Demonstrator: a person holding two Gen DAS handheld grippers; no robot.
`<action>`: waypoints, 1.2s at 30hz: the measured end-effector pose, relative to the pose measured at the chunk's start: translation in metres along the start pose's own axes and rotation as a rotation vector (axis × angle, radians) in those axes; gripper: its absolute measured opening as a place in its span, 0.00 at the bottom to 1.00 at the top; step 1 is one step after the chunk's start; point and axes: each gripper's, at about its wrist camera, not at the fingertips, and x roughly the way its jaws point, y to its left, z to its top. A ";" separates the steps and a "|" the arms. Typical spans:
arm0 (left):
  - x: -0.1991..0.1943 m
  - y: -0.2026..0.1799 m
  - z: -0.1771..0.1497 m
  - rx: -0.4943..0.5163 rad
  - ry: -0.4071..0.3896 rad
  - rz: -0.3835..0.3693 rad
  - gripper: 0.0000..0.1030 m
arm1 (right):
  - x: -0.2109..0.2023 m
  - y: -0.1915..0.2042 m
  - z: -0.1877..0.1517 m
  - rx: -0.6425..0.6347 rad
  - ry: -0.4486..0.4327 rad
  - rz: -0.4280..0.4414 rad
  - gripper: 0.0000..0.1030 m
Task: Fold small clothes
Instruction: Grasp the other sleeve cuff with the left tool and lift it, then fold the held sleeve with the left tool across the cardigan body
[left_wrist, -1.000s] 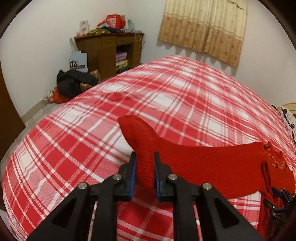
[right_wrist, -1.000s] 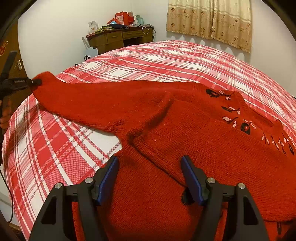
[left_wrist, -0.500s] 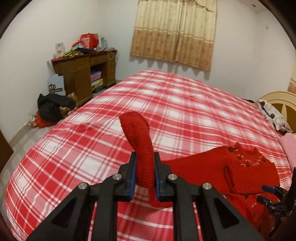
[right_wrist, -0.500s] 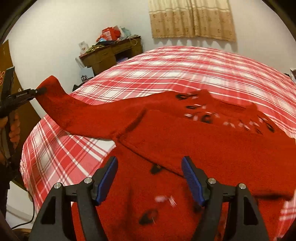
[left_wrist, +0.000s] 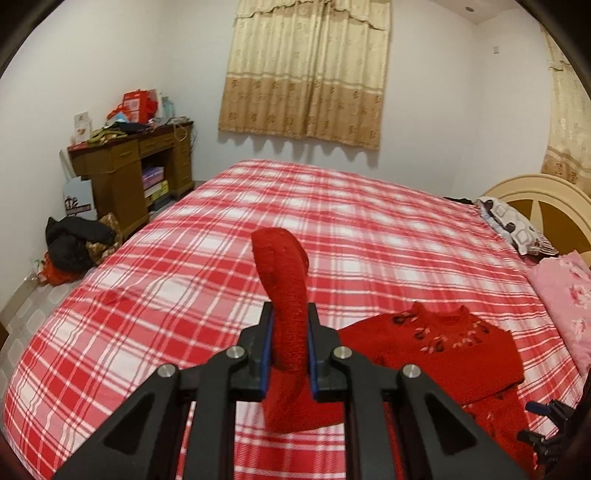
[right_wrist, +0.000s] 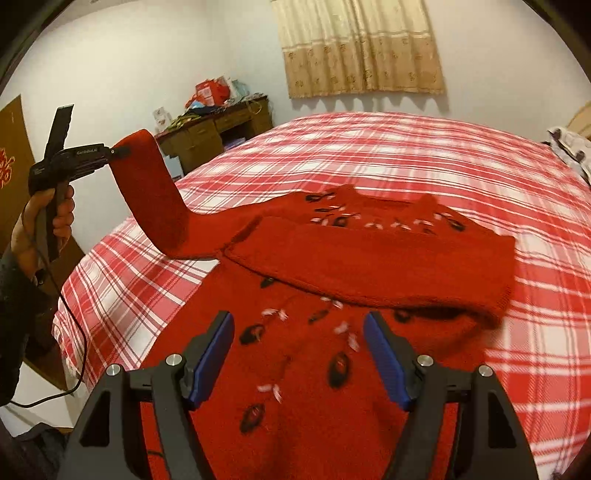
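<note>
1. Left gripper (left_wrist: 290, 349) stays pinched on the red sweater's sleeve (left_wrist: 284, 280), now lifted higher off the plaid bed (left_wrist: 184, 295) than a second ago; the cuff stands up toward 12 o'clock.
2. Right gripper (right_wrist: 297, 354) hovers spread, holding nothing, pulled back from the sweater (right_wrist: 369, 254).
3. Sweater body lies at 3 o'clock of the left gripper, one side already folded over.
</note>
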 end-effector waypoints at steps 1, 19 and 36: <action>0.000 -0.005 0.003 -0.001 -0.003 -0.013 0.15 | -0.003 -0.003 -0.001 0.008 -0.005 -0.001 0.72; -0.016 -0.098 0.056 0.086 -0.117 -0.111 0.15 | -0.036 -0.050 -0.041 0.140 -0.065 -0.015 0.73; 0.001 -0.181 0.066 0.094 -0.111 -0.182 0.15 | -0.038 -0.072 -0.059 0.201 -0.082 0.009 0.73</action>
